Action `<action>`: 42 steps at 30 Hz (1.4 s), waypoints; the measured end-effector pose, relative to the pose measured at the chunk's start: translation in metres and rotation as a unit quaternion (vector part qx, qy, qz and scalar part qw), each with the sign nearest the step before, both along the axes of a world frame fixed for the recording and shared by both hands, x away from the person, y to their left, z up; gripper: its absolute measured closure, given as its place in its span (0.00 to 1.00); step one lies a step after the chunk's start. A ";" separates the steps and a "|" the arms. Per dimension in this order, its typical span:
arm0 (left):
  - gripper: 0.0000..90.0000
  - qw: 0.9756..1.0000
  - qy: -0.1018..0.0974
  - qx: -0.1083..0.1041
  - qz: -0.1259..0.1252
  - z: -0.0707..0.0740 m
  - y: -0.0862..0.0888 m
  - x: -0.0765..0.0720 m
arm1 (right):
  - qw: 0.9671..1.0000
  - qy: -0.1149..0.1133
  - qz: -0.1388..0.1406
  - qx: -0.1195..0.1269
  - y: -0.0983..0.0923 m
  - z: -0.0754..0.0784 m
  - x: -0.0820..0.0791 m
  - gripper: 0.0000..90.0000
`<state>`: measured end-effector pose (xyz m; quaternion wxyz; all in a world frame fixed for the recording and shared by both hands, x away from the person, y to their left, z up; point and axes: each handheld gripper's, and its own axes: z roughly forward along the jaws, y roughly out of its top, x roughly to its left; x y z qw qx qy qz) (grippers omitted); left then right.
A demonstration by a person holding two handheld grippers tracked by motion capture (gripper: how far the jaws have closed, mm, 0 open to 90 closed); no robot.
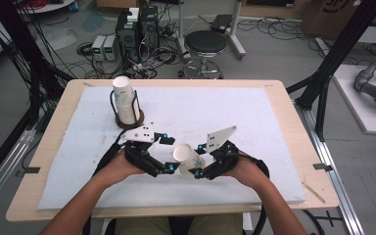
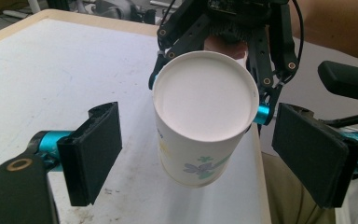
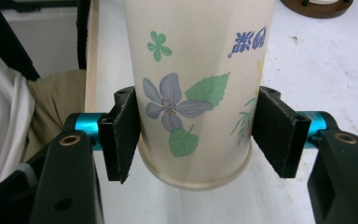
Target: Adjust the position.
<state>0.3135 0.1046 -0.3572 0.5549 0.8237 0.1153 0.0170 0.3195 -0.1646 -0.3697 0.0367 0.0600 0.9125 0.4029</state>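
A paper cup [image 1: 185, 155] with flower prints is held on its side just above the white mat [image 1: 225, 112]. My right gripper [image 1: 198, 159] is shut on it. In the right gripper view both pads [image 3: 126, 135] press the cup's wall [image 3: 191, 70] near its closer end, on either side of my right gripper's grip point [image 3: 196, 135]. My left gripper [image 1: 167, 153] faces it from the left and stands open. In the left gripper view the cup's round white end [image 2: 203, 102] lies between my left gripper's [image 2: 205, 151] wide-apart pads [image 2: 95, 149], which do not touch it.
A stack of paper cups [image 1: 125, 100] stands in a black wire holder on a brown base [image 1: 129, 123] at the mat's back left. The wooden table edge [image 1: 293, 127] frames the mat. A stool [image 1: 204, 45] and cables lie on the floor beyond.
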 end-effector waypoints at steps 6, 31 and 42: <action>0.18 1.000 0.002 0.007 -0.004 0.000 0.001 0.000 | 0.999 -0.004 0.016 -0.041 0.006 0.009 0.002 0.41; 0.36 0.997 0.022 0.064 -0.042 -0.009 -0.013 0.001 | 0.982 0.006 0.066 -0.176 0.040 0.019 0.002 0.40; 0.41 0.997 0.008 0.068 -0.043 -0.009 -0.013 0.001 | 0.984 0.010 0.055 -0.169 0.039 0.014 0.003 0.29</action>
